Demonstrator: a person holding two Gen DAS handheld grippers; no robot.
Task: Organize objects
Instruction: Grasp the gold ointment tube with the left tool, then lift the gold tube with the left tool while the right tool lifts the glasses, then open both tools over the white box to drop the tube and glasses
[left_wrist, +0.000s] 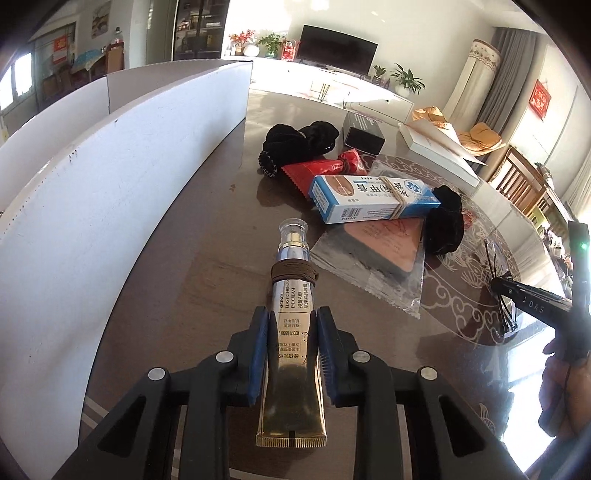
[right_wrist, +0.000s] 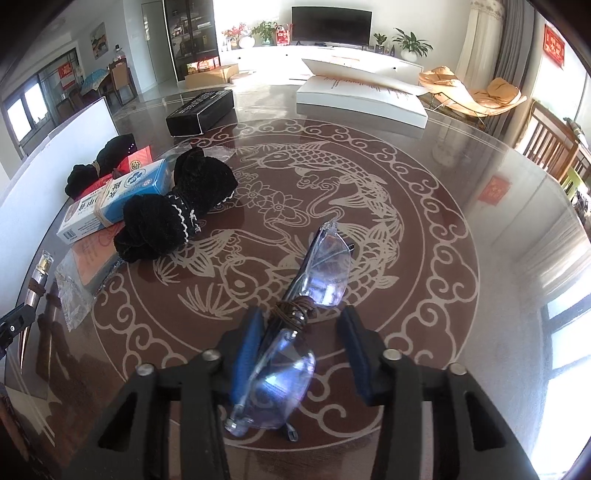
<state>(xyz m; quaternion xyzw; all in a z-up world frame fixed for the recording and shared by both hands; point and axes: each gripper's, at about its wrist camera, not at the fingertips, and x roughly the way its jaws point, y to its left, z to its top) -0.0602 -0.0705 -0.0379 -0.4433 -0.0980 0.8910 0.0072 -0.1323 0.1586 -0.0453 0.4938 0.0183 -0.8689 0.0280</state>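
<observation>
Gold eye-cream tube (left_wrist: 291, 291), bound with a brown band, is clamped between the blue pads of the left tool (left_wrist: 291, 325). The tool pitches steeply down at the bench (left_wrist: 207, 258), the tube's cap toward 12 o'clock. Right tool (right_wrist: 301, 325), tilted down likewise, stands apart around folded clear glasses (right_wrist: 325, 266): the 9 o'clock pad touches them, the 3 o'clock pad does not. A hand (left_wrist: 565, 387) at 4 o'clock in the left wrist view grips the right tool's handle.
</observation>
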